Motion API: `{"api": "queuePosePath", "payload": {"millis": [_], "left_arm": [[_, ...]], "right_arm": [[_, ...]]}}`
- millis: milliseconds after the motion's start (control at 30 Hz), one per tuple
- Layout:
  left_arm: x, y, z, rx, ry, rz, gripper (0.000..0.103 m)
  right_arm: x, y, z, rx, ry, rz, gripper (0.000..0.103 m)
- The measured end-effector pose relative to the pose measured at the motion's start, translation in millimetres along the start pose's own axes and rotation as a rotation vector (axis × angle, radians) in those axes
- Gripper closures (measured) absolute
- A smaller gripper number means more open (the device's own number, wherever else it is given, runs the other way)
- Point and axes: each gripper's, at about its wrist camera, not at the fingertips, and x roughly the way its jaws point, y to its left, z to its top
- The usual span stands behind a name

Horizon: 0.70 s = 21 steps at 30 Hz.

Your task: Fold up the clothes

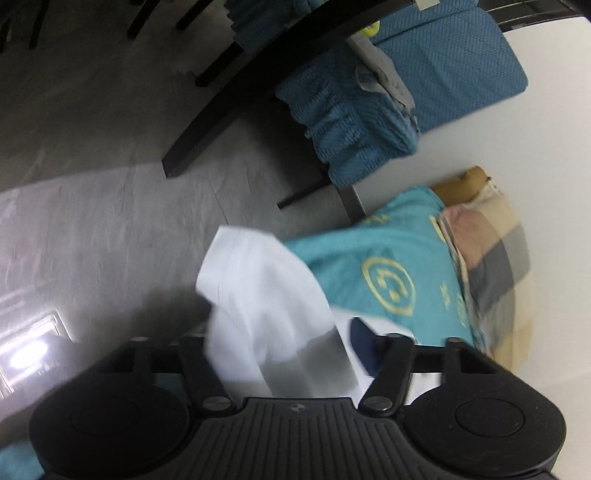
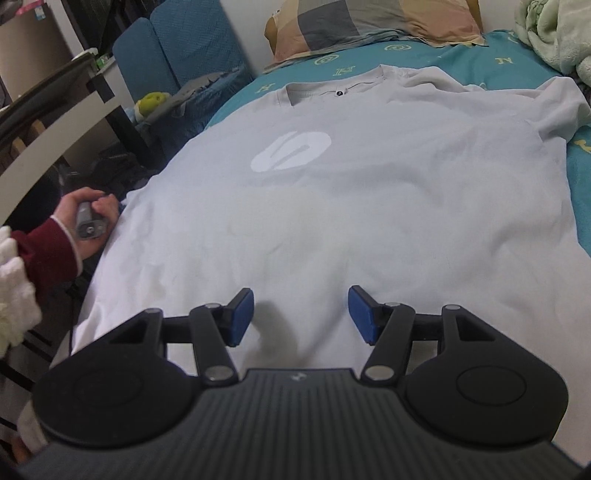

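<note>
My right gripper (image 2: 301,315) hangs just above the lower part of the shirt (image 2: 332,192), its blue pads (image 2: 242,315) spread wide apart with nothing between them. The shirt lies flat, front up, on the bed (image 2: 480,55), collar towards the pillow (image 2: 369,26) at the far end. A white oval print (image 2: 291,149) sits on its chest. The shirt's right sleeve (image 2: 561,107) lies out flat on the teal sheet; its left edge runs along the side of the bed.

At that left edge my left hand (image 2: 86,218) grips its tool's handle, the red cuff (image 2: 48,251) showing at the wrist.

In the left wrist view, white cloth of the shirt (image 1: 266,295) is bunched up right in front of my left gripper (image 1: 306,354) and lies between its two finger arms. One blue pad (image 1: 364,332) peeks out on the right side; the other is hidden by the cloth, so I cannot tell whether this gripper is clamped on the fabric or not. The view is blurred. Beyond the cloth are the teal sheet (image 1: 388,266) with yellow marks, the checked pillow (image 1: 495,258), and a blue chair (image 1: 424,81) by the bed. A pale green blanket (image 2: 557,33) is heaped at the bed's far right corner.
</note>
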Motion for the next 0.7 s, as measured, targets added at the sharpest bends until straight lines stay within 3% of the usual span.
{"api": "queuePosePath", "payload": {"millis": [33, 133, 400, 533, 700], "left_arm": [[1.3, -7.0, 0.5, 0.048, -0.007, -0.015, 0.099], [-9.4, -51.3, -8.2, 0.320, -0.099, -0.004, 0.098], [-66.8, -184.5, -54.2, 0.702, -0.236, -0.064, 0.098], [-71.5, -241.8, -109.6, 0.862, -0.242, -0.079, 0.098], [-38.1, -284.3, -199.5, 1.042, -0.187, -0.075, 0.097]], "right_arm": [[0.6, 0.0, 0.4, 0.000, -0.003, -0.003, 0.045], [1.3, 0.6, 1.7, 0.008, -0.005, -0.011, 0.045], [-13.2, -5.7, 6.4, 0.104, 0.004, -0.018, 0.044], [-25.0, -6.5, 9.2, 0.124, -0.015, -0.031, 0.044], [-39.3, -14.2, 18.0, 0.139, -0.074, -0.050, 0.044]]}}
